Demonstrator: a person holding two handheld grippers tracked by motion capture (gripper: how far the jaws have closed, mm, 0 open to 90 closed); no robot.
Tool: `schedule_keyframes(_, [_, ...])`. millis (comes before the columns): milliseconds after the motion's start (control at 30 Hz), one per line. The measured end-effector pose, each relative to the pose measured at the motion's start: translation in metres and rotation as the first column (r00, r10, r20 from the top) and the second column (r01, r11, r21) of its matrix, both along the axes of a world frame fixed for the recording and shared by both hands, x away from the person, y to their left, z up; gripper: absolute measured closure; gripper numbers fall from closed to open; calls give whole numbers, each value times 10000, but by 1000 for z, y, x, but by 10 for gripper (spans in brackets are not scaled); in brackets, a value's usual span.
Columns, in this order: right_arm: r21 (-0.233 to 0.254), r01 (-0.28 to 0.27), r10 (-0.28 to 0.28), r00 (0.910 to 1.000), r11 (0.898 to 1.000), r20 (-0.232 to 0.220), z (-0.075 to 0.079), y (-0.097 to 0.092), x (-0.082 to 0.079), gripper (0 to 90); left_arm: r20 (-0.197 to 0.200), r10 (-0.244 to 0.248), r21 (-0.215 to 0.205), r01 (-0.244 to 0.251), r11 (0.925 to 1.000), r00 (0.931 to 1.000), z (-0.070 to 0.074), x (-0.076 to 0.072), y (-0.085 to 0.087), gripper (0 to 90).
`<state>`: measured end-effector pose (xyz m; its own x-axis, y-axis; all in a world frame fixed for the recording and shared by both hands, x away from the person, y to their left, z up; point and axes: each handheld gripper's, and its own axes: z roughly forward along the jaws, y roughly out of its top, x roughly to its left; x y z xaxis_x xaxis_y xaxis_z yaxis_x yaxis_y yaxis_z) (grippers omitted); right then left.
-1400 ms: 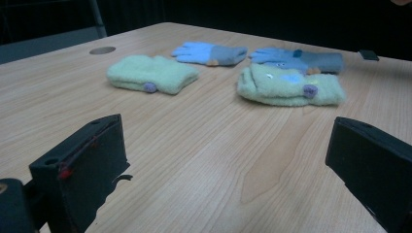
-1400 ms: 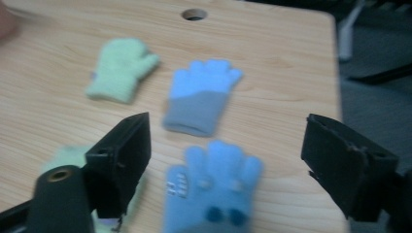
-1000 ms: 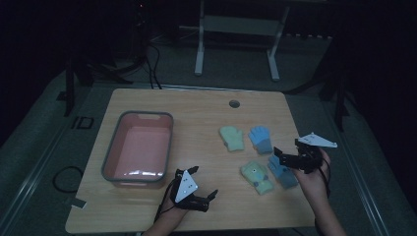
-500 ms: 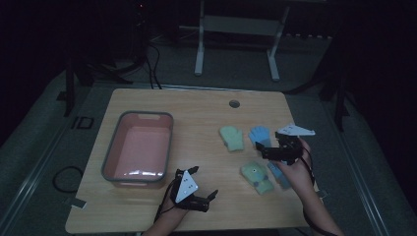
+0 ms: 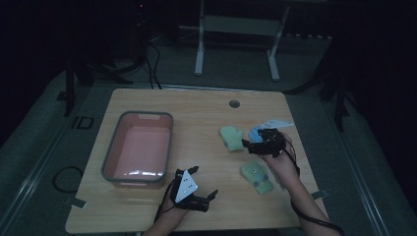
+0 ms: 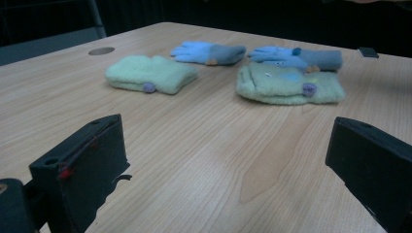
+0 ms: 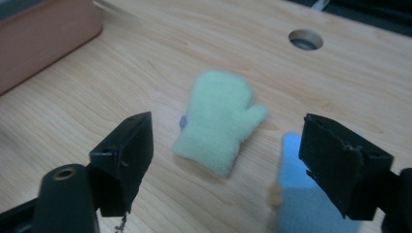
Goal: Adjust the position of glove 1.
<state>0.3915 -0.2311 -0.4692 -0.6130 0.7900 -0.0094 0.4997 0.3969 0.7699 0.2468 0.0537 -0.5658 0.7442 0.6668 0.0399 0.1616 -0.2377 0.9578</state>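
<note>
Pink bin (image 5: 110,162) holding nothing, right claw (image 5: 255,143) open over green mitten (image 5: 231,137), left claw (image 5: 199,189) open

High view overhead, facing down; 2 tool views low, close; all share green mitten (image 5: 231,137).

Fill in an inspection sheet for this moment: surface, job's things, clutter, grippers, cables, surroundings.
Surface: wooden table, with a round hole near the far edge.
Job's things: green mitten lying flat; second green mitten nearer the person; two blue gloves; pink bin at the left.
Clutter: nothing seen.
Grippers: right gripper open above the green mitten, jaws just been closing, not touching it; left gripper open over bare wood.
Cables: one loops on the floor.
Surroundings: dark; metal stand legs behind.
</note>
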Motion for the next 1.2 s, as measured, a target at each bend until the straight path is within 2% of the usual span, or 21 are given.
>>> schedule_keyframes(100, [-15,-10,10,10000,10000,-5,-4,5,6,261,-11,3,-35,-3,10000,10000,0,0,0,15])
schedule_keyframes(133, [-20,-12,12,10000,10000,-64,-5,6,7,312,-14,2,-34,-2,10000,10000,0,0,0,15])
schedule_keyframes(233, [-175,27,-32,9996,9998,-267,-9,10,14,371,-31,1,-36,-1,10000,10000,0,0,0,15])
schedule_keyframes(300, [-353,79,-85,9998,9993,-178,-11,13,17,378,-47,-1,-65,0,10000,10000,0,0,0,15])
schedule_keyframes(567, [-822,-89,58,9993,9966,-377,-26,28,36,453,-6,-20,-21,20,10000,10000,0,0,0,15])
schedule_keyframes(667, [-880,-199,155,9986,9959,-508,-31,34,44,513,4,-30,-12,30,10000,10000,0,0,0,15])
schedule_keyframes(967, [-1363,-273,177,9973,9903,-709,-47,47,63,560,-3,-61,-26,61,10000,10000,0,0,1,15])
schedule_keyframes(1067, [-1230,-348,238,9957,9918,-896,-52,49,69,571,-1,-67,-40,67,10000,10000,0,0,1,15])
schedule_keyframes(1200, [-1411,-397,251,9943,9892,-1038,-59,52,76,598,-29,-78,-52,78,10000,10000,0,0,1,15])
